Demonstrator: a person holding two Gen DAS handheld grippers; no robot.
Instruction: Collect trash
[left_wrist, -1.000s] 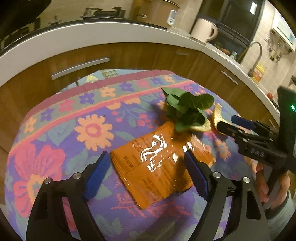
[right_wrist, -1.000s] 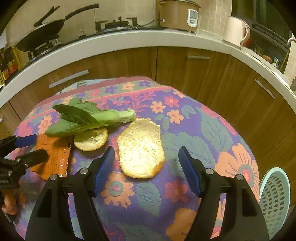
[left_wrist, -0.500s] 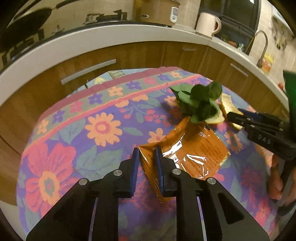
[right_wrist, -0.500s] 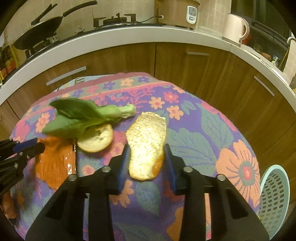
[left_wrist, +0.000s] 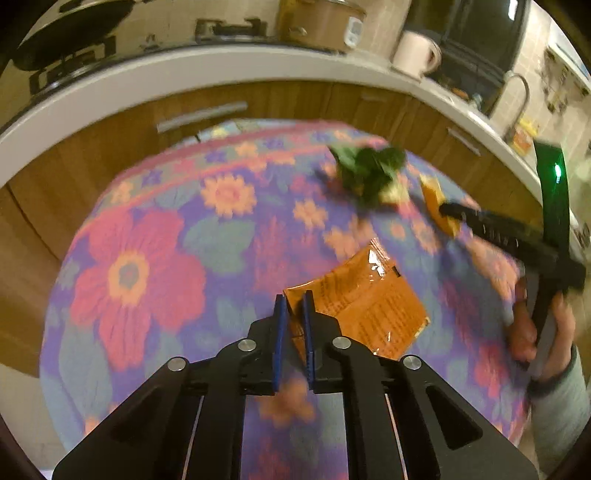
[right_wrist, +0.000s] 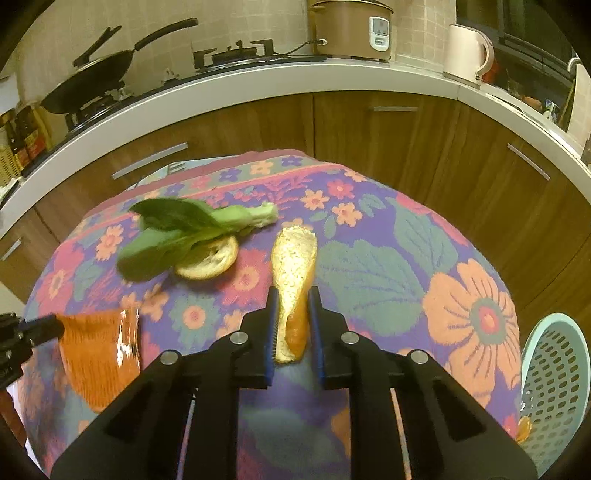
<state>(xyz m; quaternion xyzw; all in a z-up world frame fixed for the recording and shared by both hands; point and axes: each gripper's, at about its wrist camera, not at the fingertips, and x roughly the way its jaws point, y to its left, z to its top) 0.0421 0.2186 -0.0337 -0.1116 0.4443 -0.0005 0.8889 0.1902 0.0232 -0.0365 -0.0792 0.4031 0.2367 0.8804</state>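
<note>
Left gripper (left_wrist: 293, 328) is closing on the wrapper (left_wrist: 364, 306) corner, right gripper (right_wrist: 293, 325) on the bread (right_wrist: 295, 269); thin holds could slip before the basket (right_wrist: 554, 384) at 4 o'clock

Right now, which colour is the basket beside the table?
Light turquoise basket with small holes; the right wrist view shows it best.

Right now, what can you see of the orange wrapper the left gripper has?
The orange wrapper is a flat, glossy plastic packet with dark print and a crinkled edge. The left gripper is closing, its blue pads on one corner, and the packet hangs tilted above the floral tablecloth. Nothing else seems to touch it.
</note>
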